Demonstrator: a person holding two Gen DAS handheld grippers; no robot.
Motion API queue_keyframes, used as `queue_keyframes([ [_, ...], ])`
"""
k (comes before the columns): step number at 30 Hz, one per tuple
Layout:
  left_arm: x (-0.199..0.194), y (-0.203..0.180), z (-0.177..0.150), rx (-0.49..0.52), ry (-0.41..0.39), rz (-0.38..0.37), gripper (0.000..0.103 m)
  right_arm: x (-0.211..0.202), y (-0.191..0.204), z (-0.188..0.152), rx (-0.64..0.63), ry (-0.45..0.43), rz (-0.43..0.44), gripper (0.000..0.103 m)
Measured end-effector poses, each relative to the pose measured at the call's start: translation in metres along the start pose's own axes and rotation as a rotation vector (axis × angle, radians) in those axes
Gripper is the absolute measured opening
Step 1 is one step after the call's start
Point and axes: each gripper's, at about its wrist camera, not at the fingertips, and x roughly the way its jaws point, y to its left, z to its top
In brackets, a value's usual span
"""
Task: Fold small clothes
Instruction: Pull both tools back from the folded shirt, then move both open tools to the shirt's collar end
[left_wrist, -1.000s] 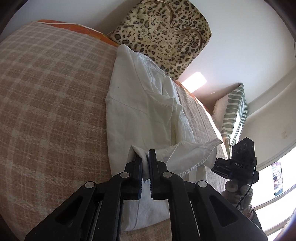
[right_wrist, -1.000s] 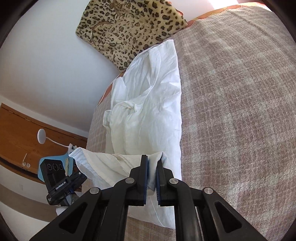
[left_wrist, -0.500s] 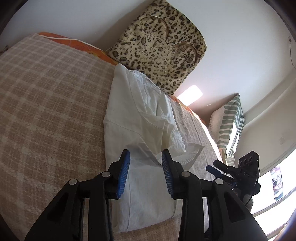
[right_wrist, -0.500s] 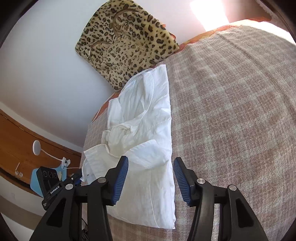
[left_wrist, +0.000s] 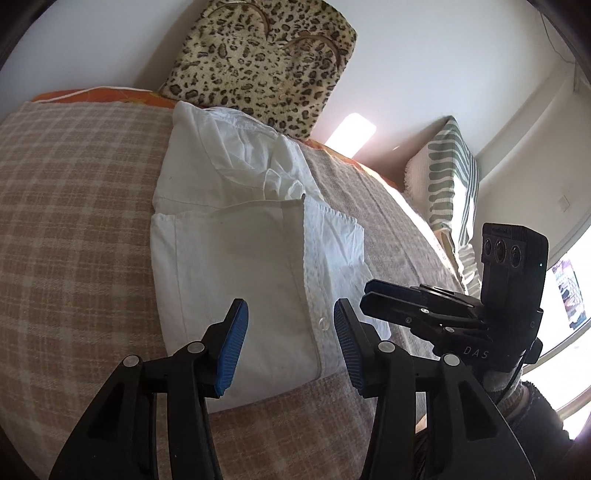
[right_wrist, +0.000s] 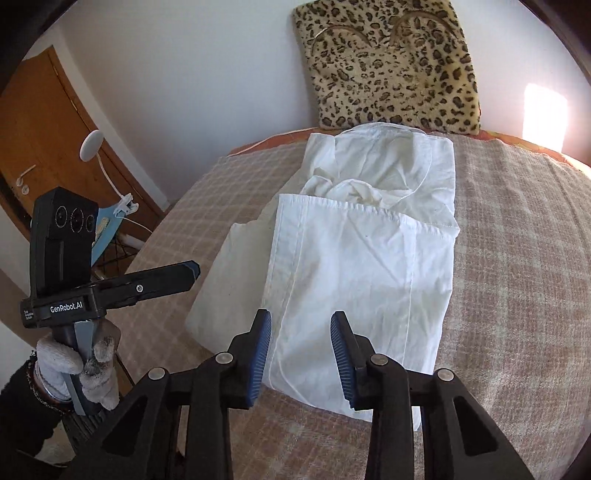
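Observation:
A white shirt (left_wrist: 236, 266) lies folded lengthwise on the plaid bed cover (left_wrist: 74, 221), its collar toward the wall. My left gripper (left_wrist: 290, 314) hovers open above the shirt's near hem, gripping nothing. In the right wrist view the same shirt (right_wrist: 354, 266) lies spread below my right gripper (right_wrist: 301, 321). The right jaws are closing, no cloth is between them, and the pads stand apart. Each gripper shows in the other's view: the right gripper (left_wrist: 388, 295) at the shirt's right edge, the left gripper (right_wrist: 184, 273) off its left edge, held by a gloved hand (right_wrist: 74, 362).
A leopard-print cushion (right_wrist: 395, 66) leans on the wall behind the collar. A striped pillow (left_wrist: 447, 177) stands at the bed's far right. A wooden door (right_wrist: 37, 110) and a white clip lamp (right_wrist: 90, 146) are beyond the bed's left edge.
Both grippers were shut on the shirt's cloth; they let go, opened and drew back and up. The released sleeve part now lies flat across the shirt.

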Motion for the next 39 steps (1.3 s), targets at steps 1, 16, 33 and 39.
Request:
queue_keyframes([
  [1, 0.006, -0.004, 0.001, 0.012, 0.023, 0.006, 0.047, 0.006, 0.000, 0.002, -0.010, -0.006, -0.007, 0.035],
  [16, 0.035, 0.040, 0.057, 0.004, 0.059, 0.063, 0.047, 0.032, -0.074, 0.033, 0.129, 0.001, -0.033, 0.036],
  [33, 0.056, 0.130, 0.152, -0.047, 0.004, 0.158, 0.047, 0.083, -0.082, 0.185, 0.020, -0.045, 0.071, 0.047],
  [39, 0.084, 0.131, 0.157, -0.014, 0.016, 0.148, 0.047, 0.156, -0.041, 0.245, -0.031, 0.035, 0.131, 0.052],
])
